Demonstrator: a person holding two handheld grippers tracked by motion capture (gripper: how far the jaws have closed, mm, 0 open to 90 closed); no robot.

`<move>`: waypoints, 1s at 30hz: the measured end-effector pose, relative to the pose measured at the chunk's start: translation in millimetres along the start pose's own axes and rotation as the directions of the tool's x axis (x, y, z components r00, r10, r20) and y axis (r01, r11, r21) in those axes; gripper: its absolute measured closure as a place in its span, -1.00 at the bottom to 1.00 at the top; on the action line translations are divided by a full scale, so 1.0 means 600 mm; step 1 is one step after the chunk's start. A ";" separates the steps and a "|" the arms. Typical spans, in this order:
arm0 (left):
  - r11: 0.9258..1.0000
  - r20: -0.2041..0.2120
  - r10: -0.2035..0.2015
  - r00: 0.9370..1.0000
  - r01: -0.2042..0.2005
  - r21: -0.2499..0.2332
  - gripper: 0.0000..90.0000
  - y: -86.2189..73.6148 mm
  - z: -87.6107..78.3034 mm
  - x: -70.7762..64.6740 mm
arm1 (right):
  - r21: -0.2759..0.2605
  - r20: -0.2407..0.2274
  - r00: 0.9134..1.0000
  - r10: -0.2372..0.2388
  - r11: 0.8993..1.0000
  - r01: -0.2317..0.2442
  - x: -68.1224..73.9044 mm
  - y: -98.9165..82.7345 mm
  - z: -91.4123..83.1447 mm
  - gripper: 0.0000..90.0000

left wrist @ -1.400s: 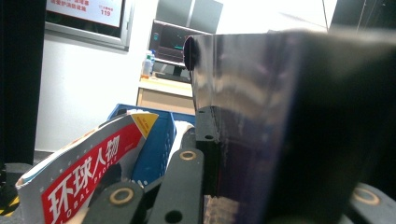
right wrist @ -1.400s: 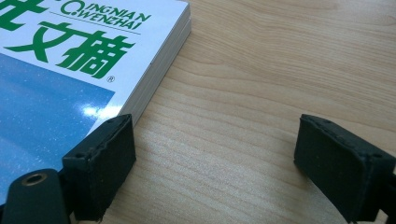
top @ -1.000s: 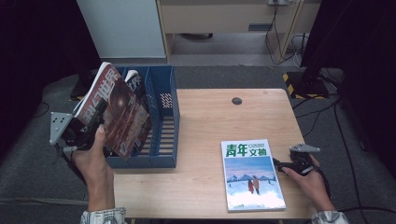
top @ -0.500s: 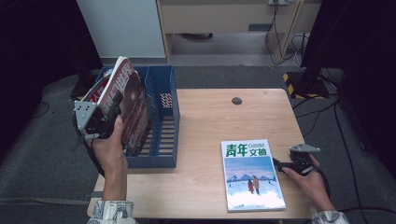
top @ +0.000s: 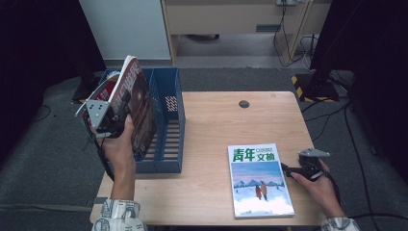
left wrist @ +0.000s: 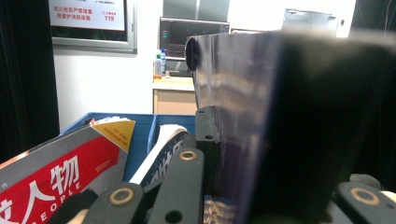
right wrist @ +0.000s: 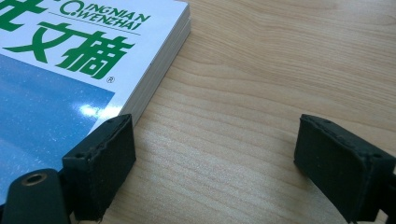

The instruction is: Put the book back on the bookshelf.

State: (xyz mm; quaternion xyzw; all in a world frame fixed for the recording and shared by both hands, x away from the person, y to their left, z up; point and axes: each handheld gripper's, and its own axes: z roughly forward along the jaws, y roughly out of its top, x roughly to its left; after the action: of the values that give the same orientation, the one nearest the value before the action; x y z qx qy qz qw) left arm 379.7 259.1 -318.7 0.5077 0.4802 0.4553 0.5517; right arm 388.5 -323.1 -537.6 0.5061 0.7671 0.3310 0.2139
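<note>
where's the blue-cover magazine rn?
High view: the blue-cover magazine lies flat on the table, front right, just left of the open right gripper; the blue file rack stands far to its left.

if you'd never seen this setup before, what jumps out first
The dark magazine held upright in the left gripper, over the blue file rack at the table's left edge, catches the eye first; its jaws are clamped on it. Next is the blue-and-white magazine with green characters lying flat near the table's front right, with the right gripper beside it, jaws open over bare wood.
</note>
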 end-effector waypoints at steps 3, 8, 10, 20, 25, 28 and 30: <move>1.000 0.009 -0.004 1.000 0.004 0.005 0.87 -0.007 0.003 0.001 | 0.000 0.000 1.000 0.000 1.000 0.000 0.000 0.000 0.000 -0.72; 1.000 0.008 -0.013 1.000 0.013 0.018 0.87 -0.025 0.008 0.003 | 0.000 0.000 1.000 0.000 1.000 0.000 0.000 0.000 0.000 -0.72; 1.000 0.007 -0.015 1.000 0.015 0.021 0.87 -0.033 0.010 0.004 | -0.001 0.000 1.000 0.000 1.000 0.000 0.000 0.000 0.000 -0.72; 0.999 0.002 -0.016 1.000 0.016 0.033 0.87 -0.058 0.017 0.008 | 0.000 0.000 1.000 0.001 1.000 -0.001 0.000 0.000 0.000 -0.72; 0.999 -0.006 -0.010 1.000 0.011 0.040 0.87 -0.069 0.020 0.009 | -0.001 0.002 1.000 0.004 1.000 -0.004 0.001 0.000 0.000 -0.72; 0.999 -0.004 -0.012 1.000 0.012 0.038 0.87 -0.071 0.021 0.009 | -0.001 0.002 1.000 0.004 1.000 -0.004 0.001 0.000 0.000 -0.72; 0.999 0.002 -0.008 1.000 0.008 0.039 0.87 -0.074 0.022 0.006 | -0.001 0.003 1.000 0.005 1.000 -0.005 0.001 0.000 0.000 -0.72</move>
State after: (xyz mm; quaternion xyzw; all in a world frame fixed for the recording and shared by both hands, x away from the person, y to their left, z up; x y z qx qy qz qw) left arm 394.2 258.0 -362.9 0.5170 0.4905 0.4428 0.5441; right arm 388.2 -322.7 -537.8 0.5082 0.7655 0.3314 0.2145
